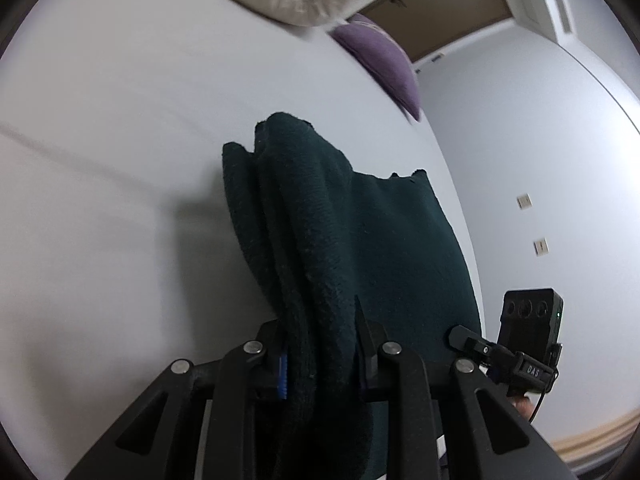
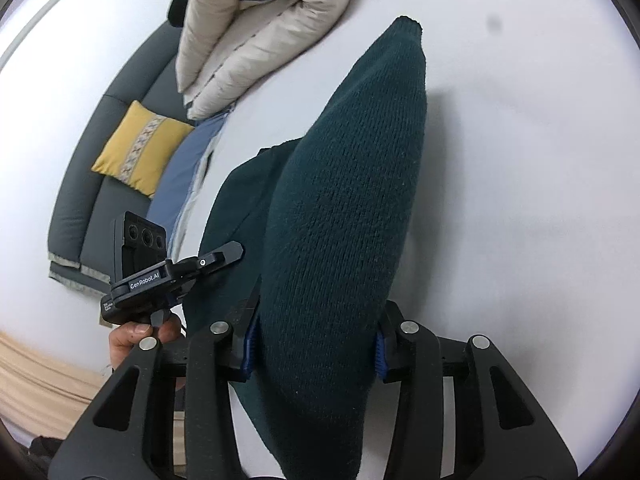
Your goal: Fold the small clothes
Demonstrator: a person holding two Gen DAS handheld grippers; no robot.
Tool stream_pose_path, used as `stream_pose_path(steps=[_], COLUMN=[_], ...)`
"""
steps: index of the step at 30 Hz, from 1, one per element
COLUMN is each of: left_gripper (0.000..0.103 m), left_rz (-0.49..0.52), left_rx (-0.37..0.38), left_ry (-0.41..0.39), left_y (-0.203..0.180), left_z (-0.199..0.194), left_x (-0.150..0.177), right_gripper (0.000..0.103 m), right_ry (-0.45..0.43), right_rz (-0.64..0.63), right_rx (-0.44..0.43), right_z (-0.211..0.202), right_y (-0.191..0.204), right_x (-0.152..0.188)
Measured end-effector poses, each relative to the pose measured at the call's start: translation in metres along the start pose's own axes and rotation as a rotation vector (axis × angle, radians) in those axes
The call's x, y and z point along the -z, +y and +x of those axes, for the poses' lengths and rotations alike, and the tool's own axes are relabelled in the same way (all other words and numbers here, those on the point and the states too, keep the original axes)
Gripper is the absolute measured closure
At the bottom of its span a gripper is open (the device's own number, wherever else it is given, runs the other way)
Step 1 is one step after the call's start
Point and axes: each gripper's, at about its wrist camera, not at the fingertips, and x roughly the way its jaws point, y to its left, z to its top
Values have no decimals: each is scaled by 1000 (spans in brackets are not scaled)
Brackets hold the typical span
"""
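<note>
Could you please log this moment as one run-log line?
step: lift garment | left gripper: shut on sweater | right gripper: shut on sweater | surface: white bed | nearby: beige duvet

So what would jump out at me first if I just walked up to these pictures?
The dark green knitted garment fills the middle of both views, bunched and pinched between the left gripper and the right gripper above a white bed. Beyond it a puffy beige duvet lies heaped at the bed's far end, and a yellow cushion sits on a grey sofa beside the bed.
</note>
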Motion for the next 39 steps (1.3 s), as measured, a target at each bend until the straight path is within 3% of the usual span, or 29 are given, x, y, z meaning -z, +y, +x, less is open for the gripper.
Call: stream_pose_path(steps=[8,12,15,17,22,29,36,39], left_gripper=[78,77,75,74,72,68,68,61], left_rz=[119,88,56,2,-18,2,135,227], left_rx=[0,-6,-50,5,19,-35,-184,-170], left_ry=[42,101,138,123,110,74,-75,-131], left_y=[-43,-33,-12,0,6,3,-38,-69], left_z=[-8,14,37,39,36,18,-30,-44], left_x=[81,106,120,124,125,135,142,152], right_gripper=[63,63,63,62,61,54,54,54], right_ry=[-35,-38,-15,-19,-26,-63,-182,-223], right_rz=[8,59,122,167,134,148,162,116], right_rx=[-28,-28,-15,-54,-72,9,79,31], right_z=[-70,-85,-80,-75,-77,-91,-145,-161], right_y=[-3,-26,-58,-79,-76,-63,-51,-29], right_x=[104,151,173,182,187,182,198,200])
